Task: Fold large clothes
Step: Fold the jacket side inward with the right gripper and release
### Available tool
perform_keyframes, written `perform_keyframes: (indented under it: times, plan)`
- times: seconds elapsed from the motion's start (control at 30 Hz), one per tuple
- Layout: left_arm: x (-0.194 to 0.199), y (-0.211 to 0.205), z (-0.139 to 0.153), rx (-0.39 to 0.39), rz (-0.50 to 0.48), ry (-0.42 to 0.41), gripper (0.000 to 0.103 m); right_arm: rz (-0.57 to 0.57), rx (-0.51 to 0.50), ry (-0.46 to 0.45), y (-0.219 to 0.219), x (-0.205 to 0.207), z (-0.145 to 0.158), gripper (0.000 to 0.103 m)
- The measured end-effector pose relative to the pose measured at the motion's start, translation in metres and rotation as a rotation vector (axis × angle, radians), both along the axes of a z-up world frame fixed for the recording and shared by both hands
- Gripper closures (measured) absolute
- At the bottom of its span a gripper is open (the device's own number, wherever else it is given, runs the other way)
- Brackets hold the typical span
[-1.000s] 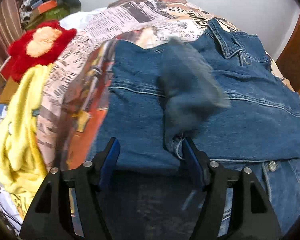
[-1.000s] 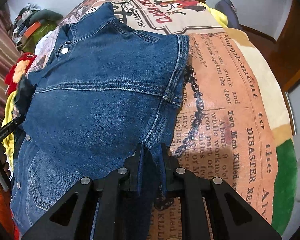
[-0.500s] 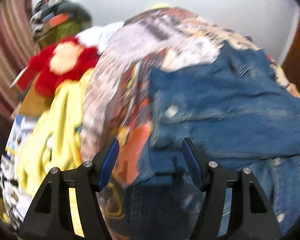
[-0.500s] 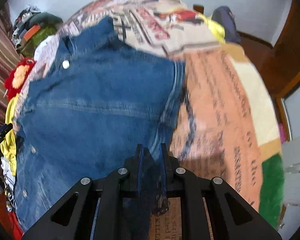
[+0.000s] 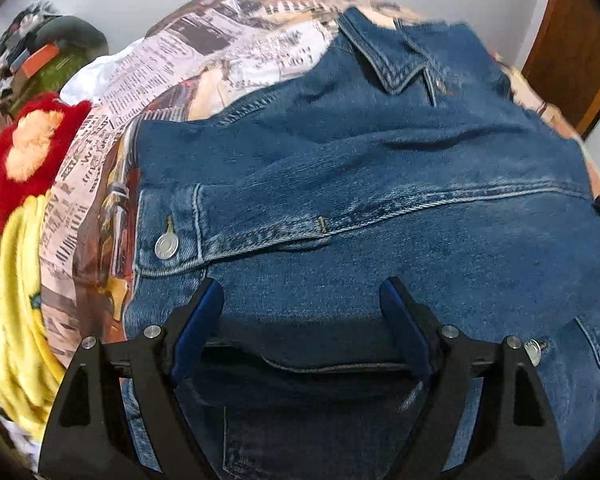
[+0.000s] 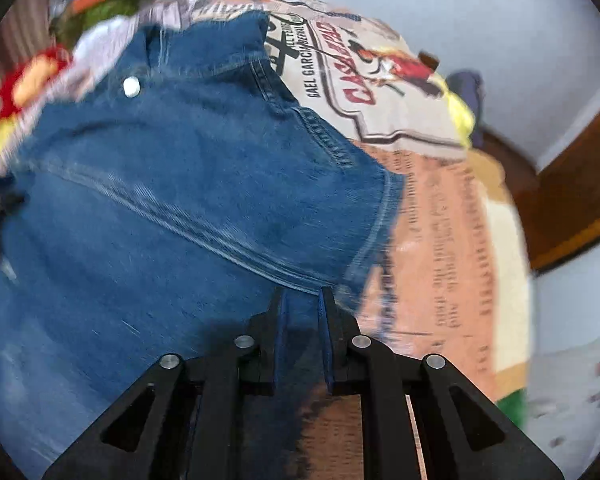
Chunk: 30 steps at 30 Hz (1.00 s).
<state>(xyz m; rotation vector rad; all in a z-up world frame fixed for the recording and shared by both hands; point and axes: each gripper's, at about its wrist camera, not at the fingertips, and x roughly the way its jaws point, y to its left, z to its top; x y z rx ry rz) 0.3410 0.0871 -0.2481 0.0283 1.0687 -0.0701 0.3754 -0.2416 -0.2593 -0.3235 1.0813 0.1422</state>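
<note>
Now, item: blue denim jacket with metal snap buttons (image 5: 380, 184), spread on the bed's newsprint-patterned cover (image 5: 204, 60). Left gripper (image 5: 302, 300): jaws have just been opening and stand spread, nothing pinched; the sleeve it carried a second ago now lies folded across the body toward 12 o'clock. Right gripper (image 6: 302, 308): jaws pressed on the jacket's side edge at 6 o'clock, unchanged. Judgement: one sleeve fold placed; right side pending.

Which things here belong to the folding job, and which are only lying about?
For the job:
- denim jacket
- left tool, open
- right tool, shut on the jacket

Lying about:
- red plush toy
- yellow cloth
- printed bedspread
</note>
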Motion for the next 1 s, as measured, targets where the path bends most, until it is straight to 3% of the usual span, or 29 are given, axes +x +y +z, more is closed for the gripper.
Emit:
perform_keyframes:
  times: [0.1, 0.33, 0.37, 0.4, 0.43, 0.5, 0.67, 0.77, 0.9, 1.0]
  plan:
    - [-0.009, 0.007, 0.0, -0.017, -0.02, 0.015, 0.021, 0.044, -0.028, -0.039, -0.001, -0.01, -0.002, 0.091]
    - [-0.034, 0.001, 0.006, 0.054, -0.061, -0.02, 0.021, 0.028, -0.048, -0.078, -0.003, -0.022, 0.0, 0.088]
    - [-0.034, 0.002, 0.006, 0.044, -0.054, -0.02, 0.021, 0.027, -0.053, -0.085, -0.003, -0.023, 0.0, 0.082]
    - [-0.036, 0.004, 0.006, 0.033, -0.047, -0.02, 0.021, 0.021, -0.07, -0.096, -0.003, -0.024, 0.001, 0.061]
    - [-0.038, 0.006, 0.006, 0.022, -0.041, -0.019, 0.021, 0.0, -0.115, -0.122, -0.003, -0.026, 0.001, 0.032]
    - [-0.041, 0.01, 0.006, 0.029, -0.02, -0.017, 0.016, -0.036, -0.2, -0.19, -0.008, -0.029, 0.004, 0.021]
    - [-0.048, 0.033, 0.008, 0.052, 0.055, 0.008, 0.016, -0.09, -0.046, -0.092, -0.039, -0.027, 0.009, 0.02]
    - [-0.05, 0.052, 0.023, 0.058, 0.104, -0.03, 0.016, -0.128, 0.023, -0.072, -0.05, -0.022, 0.015, 0.02]
    - [-0.035, 0.077, 0.044, 0.043, 0.154, -0.072, 0.015, -0.159, 0.199, -0.039, -0.06, -0.008, 0.026, 0.02]
    - [-0.011, 0.096, 0.049, -0.012, 0.175, -0.075, 0.015, -0.174, 0.307, -0.004, -0.06, 0.01, 0.029, 0.02]
